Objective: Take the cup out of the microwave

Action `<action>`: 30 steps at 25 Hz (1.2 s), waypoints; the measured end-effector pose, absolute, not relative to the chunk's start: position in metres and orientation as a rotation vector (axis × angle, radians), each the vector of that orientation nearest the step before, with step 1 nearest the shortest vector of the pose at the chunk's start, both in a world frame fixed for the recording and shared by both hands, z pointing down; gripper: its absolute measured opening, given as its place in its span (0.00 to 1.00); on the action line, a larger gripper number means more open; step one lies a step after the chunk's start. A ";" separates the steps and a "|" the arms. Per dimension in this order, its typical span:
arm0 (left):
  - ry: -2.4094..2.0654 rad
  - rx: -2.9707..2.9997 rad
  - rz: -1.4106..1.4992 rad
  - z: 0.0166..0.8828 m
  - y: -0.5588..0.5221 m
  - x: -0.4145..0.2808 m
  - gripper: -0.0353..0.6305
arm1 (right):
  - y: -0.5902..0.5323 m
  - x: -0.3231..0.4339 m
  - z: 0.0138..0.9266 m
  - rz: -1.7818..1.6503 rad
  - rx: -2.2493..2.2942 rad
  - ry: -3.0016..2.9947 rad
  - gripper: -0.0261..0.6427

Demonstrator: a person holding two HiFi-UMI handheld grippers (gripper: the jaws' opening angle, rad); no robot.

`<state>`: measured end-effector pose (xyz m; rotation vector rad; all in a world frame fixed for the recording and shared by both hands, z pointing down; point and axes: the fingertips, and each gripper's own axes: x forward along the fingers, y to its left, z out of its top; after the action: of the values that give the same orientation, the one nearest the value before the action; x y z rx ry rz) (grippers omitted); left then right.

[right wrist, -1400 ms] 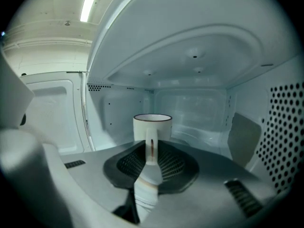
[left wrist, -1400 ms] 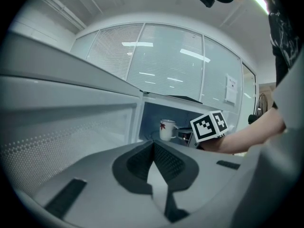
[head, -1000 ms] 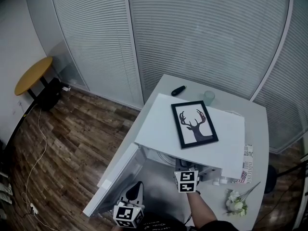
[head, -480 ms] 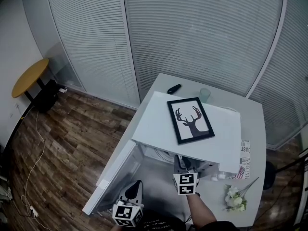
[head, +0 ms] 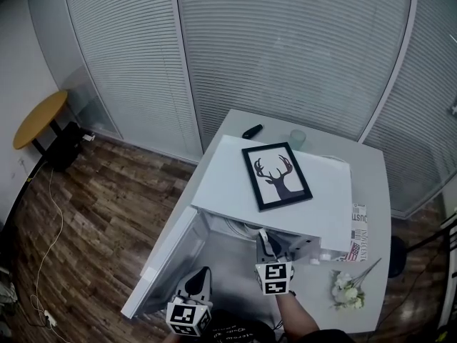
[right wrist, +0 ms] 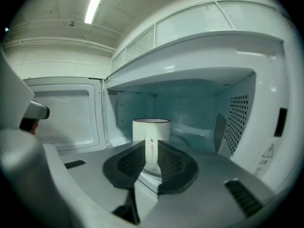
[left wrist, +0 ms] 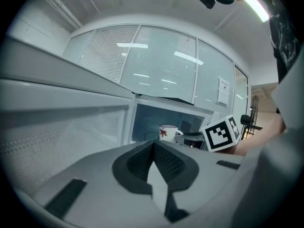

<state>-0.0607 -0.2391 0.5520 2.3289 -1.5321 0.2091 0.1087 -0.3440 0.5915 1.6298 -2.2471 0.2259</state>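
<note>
cup (right wrist: 151, 127): a white mug standing upright inside the microwave cavity, near the middle of its floor. Its handle faces the opening, at 6 o'clock in the right gripper view. The left gripper view shows a red leaf print on its side.
microwave (head: 230, 184): white, standing on a pale table (head: 375, 177). In the head view its top hides the cavity.
door (head: 166, 257): swung wide open, reaching out at 8 o'clock from the microwave body in the head view.
right gripper (right wrist: 151, 148): reached into the opening, its jaws clenched on the cup's handle, which stands upright between the ribbed pads.
left gripper (left wrist: 153, 144): held outside the oven, at 8 o'clock from the right gripper in the head view. Its jaws are pressed together with nothing between them, and it points toward the opening.
framed deer picture (head: 276, 176): lying flat on the microwave's top.
small black object (head: 252, 130): on the table at 12 o'clock from the microwave.
glass (head: 298, 137): on the table at 1 o'clock from the microwave.
white flowers (head: 346, 293): on the table at 4 o'clock from the microwave.
round yellow table (head: 39, 117): at 9 to 10 o'clock, well apart, on the wooden floor (head: 107, 213).
</note>
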 end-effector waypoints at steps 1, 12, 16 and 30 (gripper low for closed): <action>-1.529 2.337 0.210 0.552 -0.239 -0.060 0.06 | -0.342 0.109 0.591 0.226 1.633 -2.246 0.13; -1.460 2.384 0.202 0.549 -0.230 -0.051 0.06 | -0.303 0.110 0.585 0.239 1.659 -2.255 0.13; -1.425 2.413 0.201 0.548 -0.225 -0.047 0.06 | -0.289 0.112 0.580 0.240 1.689 -2.245 0.13; -1.280 2.509 0.221 0.549 -0.204 -0.024 0.06 | -0.229 0.124 0.565 0.256 1.802 -2.200 0.13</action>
<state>-0.0243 -0.2042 0.5490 2.5086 -1.2796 0.2212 0.1240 -0.2291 0.5646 1.8017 -2.1998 0.2556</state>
